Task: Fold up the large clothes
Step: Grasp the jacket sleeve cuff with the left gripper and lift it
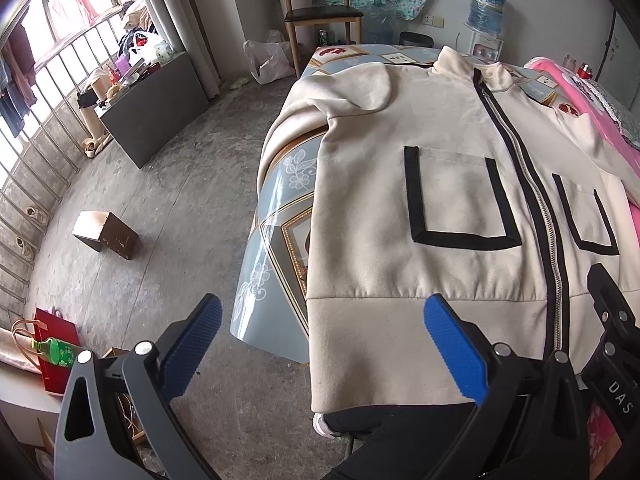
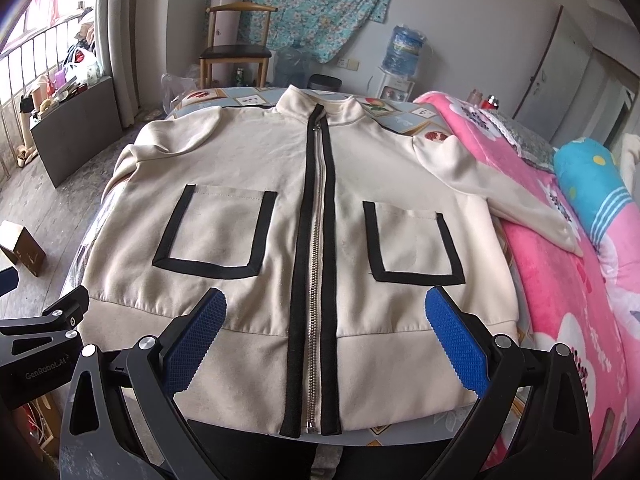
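Both tools spread wide, holding nothing — left tool (image 1: 322,344) hangs over the jacket's left hem corner and the desk edge, right tool (image 2: 326,338) is centred over the hem by the zipper (image 2: 316,216). Fold not started, I'd say.

Cream jacket (image 2: 256,168) lies front-up, zipped, flat on the desk (image 1: 276,216), hem nearest, collar far. Two black-trimmed pockets (image 2: 214,232) either side of the zipper. Hem hangs a little past the near desk edge. Left sleeve (image 1: 288,120) droops off the left edge; right sleeve (image 2: 516,196) spills onto the pink bed (image 2: 568,288) just beside the desk.

Risks, as judgement: the desk cover looks glossy, so a one-sided pull could slide the whole jacket off the edge. The dangling sleeve may drag or bunch when folded in. Pinching only the top layer at the hem would lift the front alone — the fold skews.

Farther back: chair (image 2: 236,44), water bottle (image 2: 406,50).
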Action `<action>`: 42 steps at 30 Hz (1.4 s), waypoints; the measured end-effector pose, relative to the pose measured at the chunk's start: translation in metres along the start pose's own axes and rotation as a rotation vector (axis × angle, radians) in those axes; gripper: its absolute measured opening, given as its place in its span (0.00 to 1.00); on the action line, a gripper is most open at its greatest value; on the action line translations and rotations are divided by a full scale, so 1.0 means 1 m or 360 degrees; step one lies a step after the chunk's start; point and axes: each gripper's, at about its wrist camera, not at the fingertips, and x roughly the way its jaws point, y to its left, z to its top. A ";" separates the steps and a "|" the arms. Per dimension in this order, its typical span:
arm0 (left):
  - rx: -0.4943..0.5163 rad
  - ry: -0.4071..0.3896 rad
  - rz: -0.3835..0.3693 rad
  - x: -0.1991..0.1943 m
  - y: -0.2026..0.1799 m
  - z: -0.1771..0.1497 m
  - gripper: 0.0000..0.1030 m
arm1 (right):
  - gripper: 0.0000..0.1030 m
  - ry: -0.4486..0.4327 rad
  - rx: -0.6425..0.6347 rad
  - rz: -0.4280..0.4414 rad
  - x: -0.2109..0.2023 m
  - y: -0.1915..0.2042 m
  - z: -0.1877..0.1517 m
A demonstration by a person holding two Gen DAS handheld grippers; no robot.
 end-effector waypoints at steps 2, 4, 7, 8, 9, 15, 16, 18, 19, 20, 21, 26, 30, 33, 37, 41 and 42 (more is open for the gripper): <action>-0.0005 0.0002 0.0002 0.001 0.002 0.000 0.96 | 0.93 -0.0001 -0.0002 0.0005 0.000 0.001 0.000; -0.0010 0.0003 0.0002 0.001 0.003 0.000 0.96 | 0.93 -0.0006 -0.0002 0.0008 0.000 0.002 0.001; -0.0014 0.0003 0.0009 0.001 0.005 -0.001 0.96 | 0.93 -0.0016 -0.0015 0.0008 -0.001 0.005 0.001; -0.0015 0.0002 0.0010 0.002 0.006 0.000 0.96 | 0.93 -0.0018 -0.0018 0.0010 -0.001 0.005 0.001; -0.0016 0.0000 0.0012 0.002 0.006 -0.001 0.96 | 0.93 -0.0022 -0.0022 0.0013 -0.002 0.006 0.001; -0.0023 -0.0019 0.0037 0.004 0.013 -0.004 0.96 | 0.93 -0.0046 -0.0055 0.0016 -0.003 0.010 0.003; -0.0024 -0.0029 0.0019 0.005 0.017 -0.005 0.96 | 0.93 -0.0049 -0.0071 0.0026 -0.002 0.010 0.004; -0.0062 -0.0048 -0.0119 0.010 0.030 -0.006 0.96 | 0.93 -0.0064 -0.0100 0.0037 -0.001 0.013 0.006; -0.0113 -0.0065 -0.0204 0.012 0.041 -0.007 0.96 | 0.93 -0.0071 -0.0112 0.0051 0.000 0.014 0.009; -0.0169 -0.0085 -0.0266 0.015 0.052 -0.009 0.96 | 0.93 -0.0086 -0.0123 0.0082 0.000 0.016 0.012; -0.0262 -0.0121 -0.0346 0.020 0.070 -0.011 0.96 | 0.93 -0.0106 -0.0132 0.0121 0.000 0.018 0.016; -0.0645 -0.0216 -0.0391 0.059 0.153 -0.023 0.96 | 0.93 -0.0153 -0.0244 0.0320 0.007 0.040 0.035; -0.0865 -0.0139 -0.0569 0.120 0.207 -0.023 0.96 | 0.93 -0.0108 -0.0348 0.0421 0.017 0.066 0.041; -0.1051 0.0014 -0.0709 0.187 0.232 -0.014 0.96 | 0.93 -0.0048 -0.0360 0.0436 0.028 0.082 0.043; -0.1498 0.0292 -0.1149 0.284 0.252 -0.003 0.96 | 0.93 0.0030 -0.0334 0.0442 0.038 0.093 0.044; -0.1971 0.0558 -0.1473 0.366 0.252 -0.002 0.96 | 0.93 0.0047 -0.0315 0.0424 0.042 0.093 0.044; -0.2080 0.0624 -0.1548 0.383 0.246 -0.004 0.96 | 0.93 0.0047 -0.0308 0.0428 0.042 0.092 0.044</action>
